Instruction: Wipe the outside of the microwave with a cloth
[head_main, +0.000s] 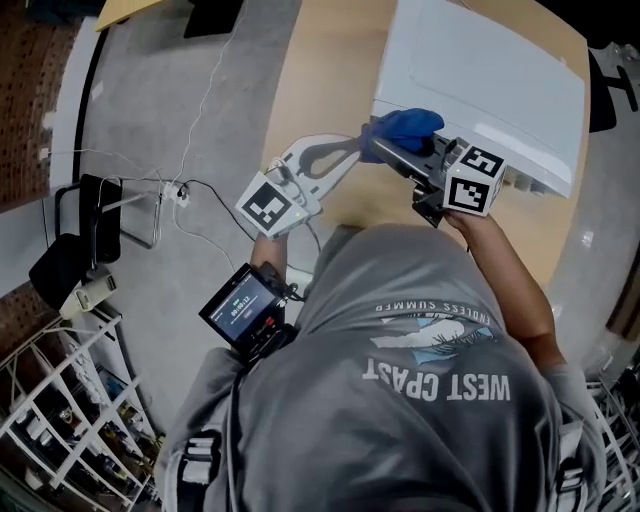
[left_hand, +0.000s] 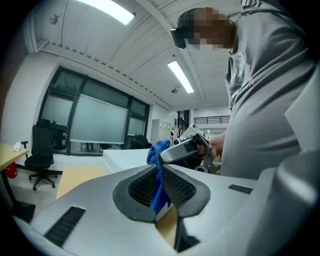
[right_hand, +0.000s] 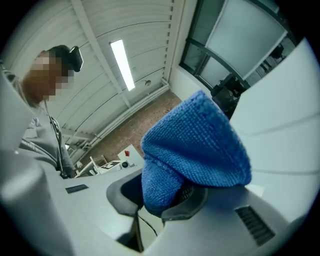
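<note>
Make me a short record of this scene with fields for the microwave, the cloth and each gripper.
microwave: white, on wooden table
cloth: blue, bunched, at the microwave's near corner; contact unclear
left gripper: shut on a thin edge of the cloth
right gripper: shut on the bunched part of the cloth

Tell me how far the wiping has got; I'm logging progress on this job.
Done: the blue cloth is picked up, pinched by both the left claw and the right claw. In hand: it is held bunched at the near corner of the microwave. Left: the wiping itself; whether cloth touches casing cannot be told.
</note>
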